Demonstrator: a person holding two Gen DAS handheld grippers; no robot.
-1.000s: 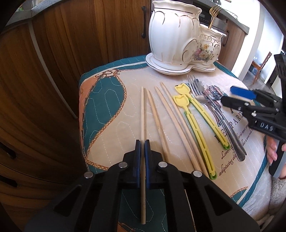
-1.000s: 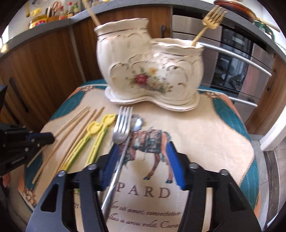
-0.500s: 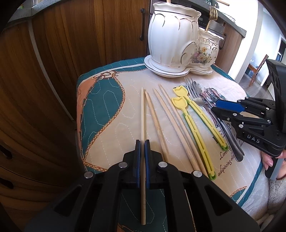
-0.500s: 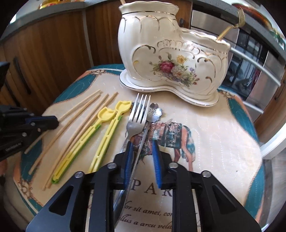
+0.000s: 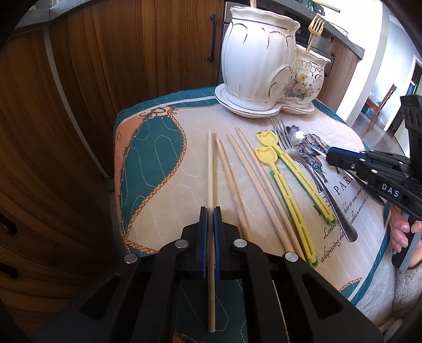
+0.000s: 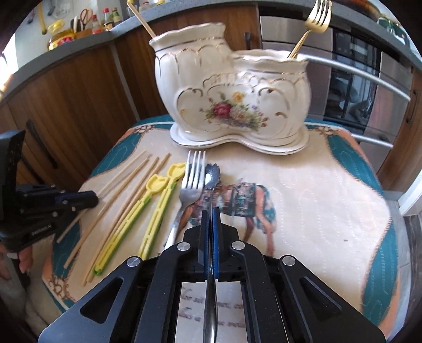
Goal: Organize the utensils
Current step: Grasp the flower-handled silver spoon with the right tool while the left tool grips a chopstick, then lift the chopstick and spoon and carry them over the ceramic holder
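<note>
**Both Grippers Clamped on Utensils, Ceramic Holder Waiting at Twelve O'Clock**

The left gripper (image 5: 210, 211) was clenched on a wooden chopstick (image 5: 210, 168), its pads pinching the stick partway along, the long end running toward twelve o'clock over the quilted mat (image 5: 163, 184). The right gripper (image 6: 210, 211) was clenched on the thin handle of a small metal spoon (image 6: 212, 172), whose scalloped bowl lay at twelve o'clock, touching the silver fork (image 6: 193, 179) at its eleven.

The two-compartment ceramic holder (image 6: 232, 97) stood at the mat's far edge, a chopstick already in the taller pot and a gold fork (image 6: 315, 18) in the lower one.

Risks, as I judged them: the chopstick, held off its middle, could pivot between the pads and swing when lifted; the slim spoon handle could slip or twist; dragging the spoon could nudge the fork beside it. A long stick tilted toward the holder might strike the rim or topple the pot.

Three more chopsticks (image 5: 237, 184) and two yellow tulip-tipped picks (image 5: 287, 190) lay between the grippers, close together. Open mat lay at three o'clock of the spoon; the mat's left edge dropped off near the wooden cabinets (image 5: 79, 105), leaving little room there.
</note>
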